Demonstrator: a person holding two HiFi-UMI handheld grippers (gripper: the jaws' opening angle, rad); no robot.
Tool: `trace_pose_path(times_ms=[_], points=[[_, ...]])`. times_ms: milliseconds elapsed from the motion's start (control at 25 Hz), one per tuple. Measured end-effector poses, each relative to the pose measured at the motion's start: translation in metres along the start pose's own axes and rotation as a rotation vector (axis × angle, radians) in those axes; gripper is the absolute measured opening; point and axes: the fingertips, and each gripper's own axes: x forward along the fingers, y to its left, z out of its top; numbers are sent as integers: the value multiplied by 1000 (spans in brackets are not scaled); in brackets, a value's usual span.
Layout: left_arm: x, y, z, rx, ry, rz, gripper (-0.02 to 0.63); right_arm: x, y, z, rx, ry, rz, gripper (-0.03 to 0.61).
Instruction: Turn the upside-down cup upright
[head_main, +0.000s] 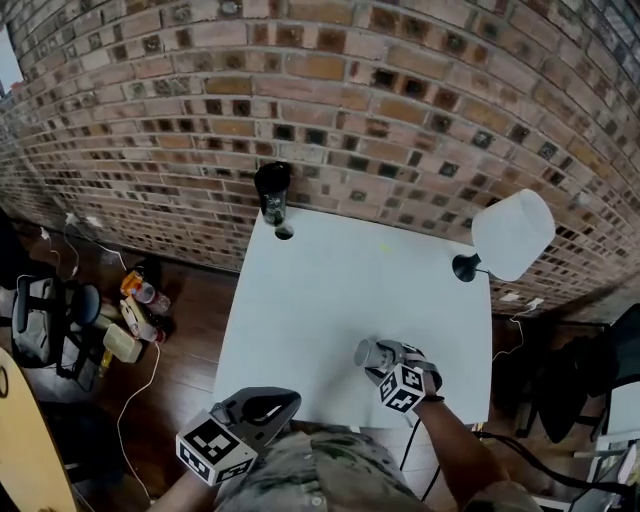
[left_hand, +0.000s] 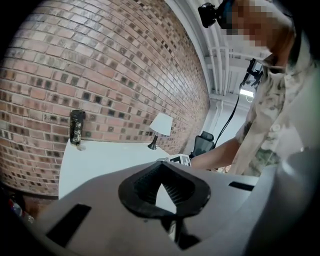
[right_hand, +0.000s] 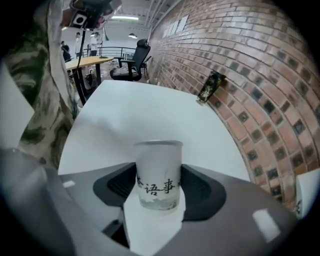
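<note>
1. Where the white tabletop (head_main: 330, 300) runs out toward the person, at its front right, the right tongs (right_hand: 159, 187) are pinching a small frosted-white cylindrical cup with black characters printed round it (right_hand: 158, 167). One pad sits on each side wall, about mid-height.
2. The cup's axis is vertical in the right gripper view. The lettering reads right way up, so I judge the mouth is on top and the turn as good as made. The top end is seen edge-on, so I can't confirm it is open. Whether its foot touches the tabletop: cannot tell.
3. Left tongs (left_hand: 160, 172): pressed together at the tips, nothing in them. They are held low by the person's body, off the near left edge, well apart from the cup.
4. Handling, by judgement: it looks like glass or glazed ware. Stiff under the pads, smooth, so liable to slip or twist in a slack pinch. Breakable if dropped. Light enough for one pair of tongs.
5. Best hold: across the straight wall at mid-height, as here, not at the rim. Set it down flat before the pads let go.
6. Far edge: a tall black tumbler (head_main: 272, 190) and a white-shaded lamp (head_main: 512, 235), both well apart from the cup.
</note>
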Motion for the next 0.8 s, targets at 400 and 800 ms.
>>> trace_pose_path(times_ms=[400, 800], points=[[-11, 11, -5, -20, -23, 20, 6, 9, 2, 12, -66, 28, 28, 284], [4, -3, -2, -8, -7, 18, 6, -2, -4, 1, 36, -73, 35, 336]])
